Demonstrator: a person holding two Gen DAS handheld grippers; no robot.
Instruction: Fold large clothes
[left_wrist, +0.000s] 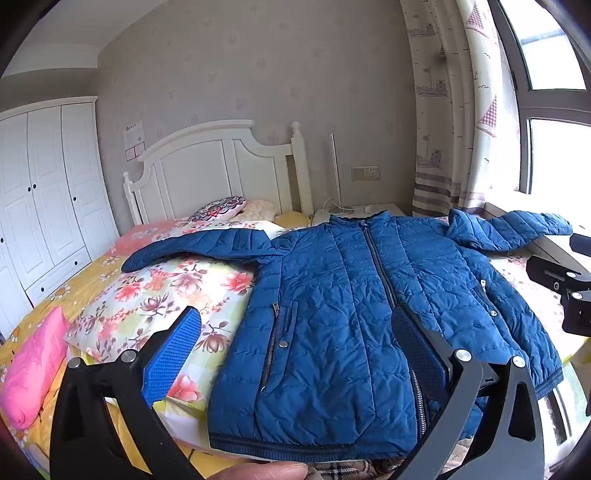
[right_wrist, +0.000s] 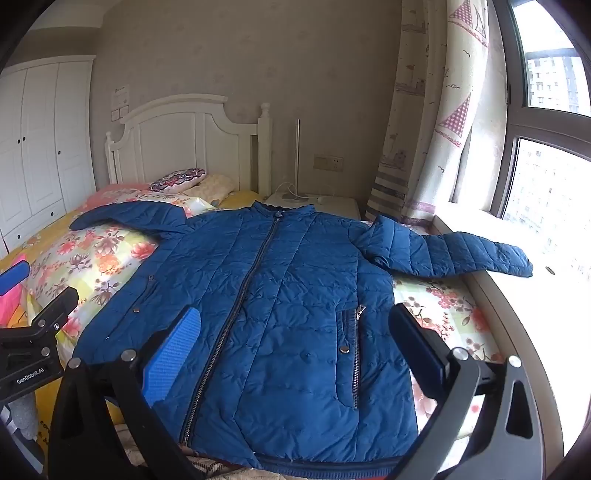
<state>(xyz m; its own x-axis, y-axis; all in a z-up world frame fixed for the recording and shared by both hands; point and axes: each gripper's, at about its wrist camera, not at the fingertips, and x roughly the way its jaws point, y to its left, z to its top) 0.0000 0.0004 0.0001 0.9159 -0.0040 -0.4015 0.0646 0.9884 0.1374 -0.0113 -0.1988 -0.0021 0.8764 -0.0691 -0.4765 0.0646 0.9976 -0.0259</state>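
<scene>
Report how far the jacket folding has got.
Done: the jacket lies flat on the bed, zipped, front up. In hand: nothing; the left tongs and right tongs hover open above its hem. Left: everything, since both sleeves are spread out and no fold has been made.

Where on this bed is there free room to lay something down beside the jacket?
Free: the floral quilt left of the jacket, below its left sleeve; a narrower quilt strip between the jacket's right side and the window ledge, under the right sleeve. Crowded: the pillows by the headboard, and the jacket-covered middle.
</scene>
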